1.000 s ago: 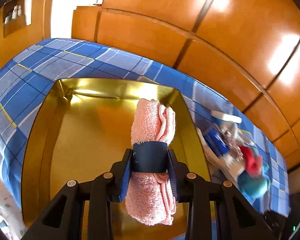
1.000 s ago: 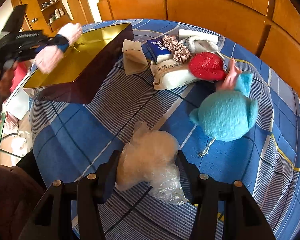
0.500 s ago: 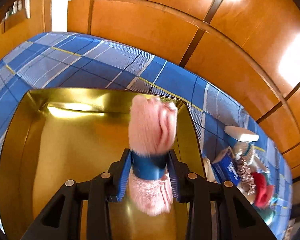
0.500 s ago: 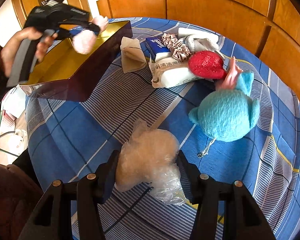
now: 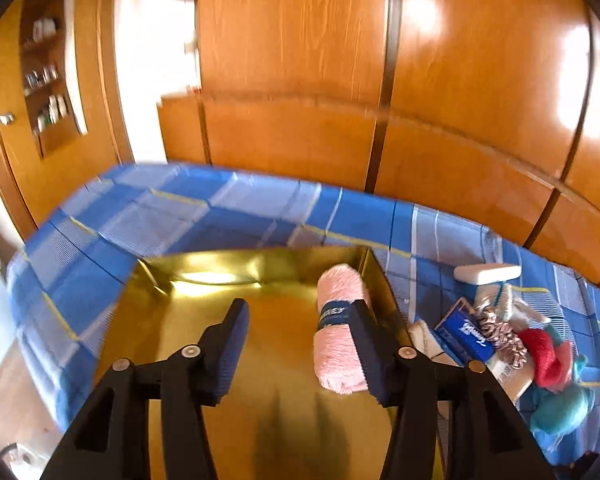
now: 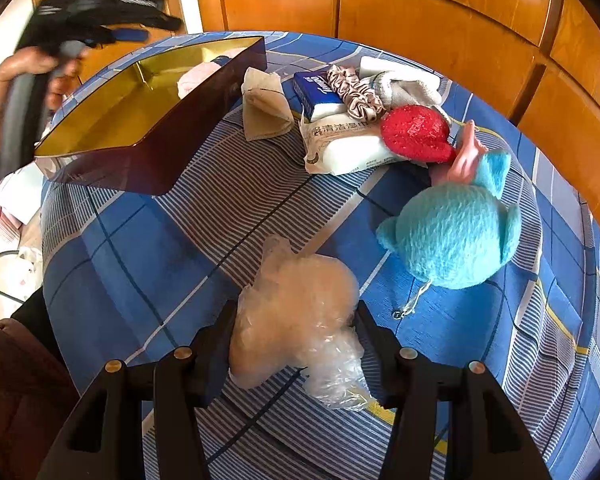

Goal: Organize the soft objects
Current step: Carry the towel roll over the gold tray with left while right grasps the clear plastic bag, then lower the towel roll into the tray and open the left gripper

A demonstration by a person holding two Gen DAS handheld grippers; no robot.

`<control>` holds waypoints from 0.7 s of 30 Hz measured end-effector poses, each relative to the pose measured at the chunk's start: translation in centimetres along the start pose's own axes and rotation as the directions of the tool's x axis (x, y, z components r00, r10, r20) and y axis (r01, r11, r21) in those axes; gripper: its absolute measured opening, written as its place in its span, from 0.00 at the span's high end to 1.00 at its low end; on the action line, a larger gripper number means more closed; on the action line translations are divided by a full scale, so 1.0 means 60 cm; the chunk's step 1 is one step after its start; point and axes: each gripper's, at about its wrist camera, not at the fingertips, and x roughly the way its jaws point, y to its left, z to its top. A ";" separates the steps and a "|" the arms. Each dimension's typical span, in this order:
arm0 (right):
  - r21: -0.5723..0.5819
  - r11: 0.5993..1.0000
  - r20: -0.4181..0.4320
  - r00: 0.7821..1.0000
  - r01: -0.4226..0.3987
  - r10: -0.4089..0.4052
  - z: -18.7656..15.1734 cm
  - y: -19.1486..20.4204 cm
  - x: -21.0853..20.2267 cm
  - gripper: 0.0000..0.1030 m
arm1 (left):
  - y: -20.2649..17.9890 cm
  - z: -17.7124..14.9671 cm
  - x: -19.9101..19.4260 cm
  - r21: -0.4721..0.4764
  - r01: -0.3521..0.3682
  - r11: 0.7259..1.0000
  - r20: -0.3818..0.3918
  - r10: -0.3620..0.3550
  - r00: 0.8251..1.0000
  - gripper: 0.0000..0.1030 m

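Fingers of the left gripper [image 5: 296,344] stand spread wide and hold nothing; the pink rolled towel [image 5: 338,330] with its dark blue band lies in the gold box [image 5: 204,276], against the box's right wall and just beside the right finger. Fingers of the right gripper [image 6: 294,354] stand on either side of a clear plastic bag [image 6: 296,320] with something pale inside, resting on the blue checked tabletop [image 6: 140,240]; whether they press it cannot be told. Near the bag sits a turquoise plush toy [image 6: 452,236]. Farther off, beside the box, lie a red plush [image 6: 418,132], a pack of wet wipes [image 6: 348,148], a blue tissue pack [image 6: 316,90], a satin scrunchie [image 6: 356,94] and a beige folded cloth [image 6: 264,106].
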 end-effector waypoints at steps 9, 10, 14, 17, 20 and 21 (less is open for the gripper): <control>-0.007 1.000 -0.017 1.000 0.008 -0.009 0.000 0.002 0.009 0.47 | 0.005 -0.027 -0.128 0.043 -0.031 0.999 0.137 0.025 0.990 0.34; -0.009 1.000 -0.018 1.000 0.010 -0.010 0.000 0.003 0.010 0.47 | 0.006 -0.031 -0.135 0.048 -0.035 0.998 0.135 0.028 0.990 0.34; -0.006 1.000 -0.017 1.000 0.011 -0.011 0.000 0.003 0.010 0.47 | 0.011 -0.046 -0.152 0.063 -0.060 0.996 0.132 0.052 0.990 0.33; -0.005 1.000 -0.014 1.000 0.013 -0.013 0.001 0.003 0.010 0.47 | 0.019 -0.057 -0.162 0.062 -0.076 0.995 0.133 0.067 0.989 0.33; -0.006 1.000 -0.012 1.000 0.013 -0.013 0.001 0.003 0.010 0.48 | 0.025 -0.064 -0.166 0.065 -0.093 0.994 0.133 0.083 0.988 0.33; -0.006 1.000 -0.010 1.000 0.013 -0.013 0.001 0.003 0.010 0.48 | 0.028 -0.066 -0.167 0.066 -0.095 0.993 0.132 0.086 0.988 0.33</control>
